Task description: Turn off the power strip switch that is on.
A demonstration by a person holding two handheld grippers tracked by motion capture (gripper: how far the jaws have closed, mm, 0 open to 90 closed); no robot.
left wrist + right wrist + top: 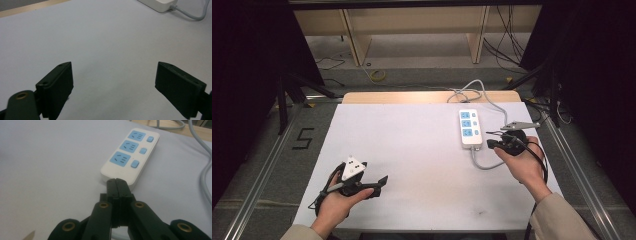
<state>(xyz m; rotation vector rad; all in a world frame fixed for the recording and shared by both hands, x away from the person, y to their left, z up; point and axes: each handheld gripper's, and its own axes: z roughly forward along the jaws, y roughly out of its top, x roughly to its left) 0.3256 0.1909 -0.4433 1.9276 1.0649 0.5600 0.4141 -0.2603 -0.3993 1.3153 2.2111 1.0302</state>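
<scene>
1. A white power strip with three blue sockets and three blue switches lies flat on the white table cover, at about 2 o'clock from the cover's middle.
2. Its grey cable leaves the near end, loops toward 5 o'clock, then runs back off the far edge.
3. The right gripper sits just beside the strip's near end at 4 o'clock, jaws pressed together on nothing.
4. The left gripper rests at 7 o'clock, well apart from the strip, jaws spread wide and empty over bare cover.
</scene>
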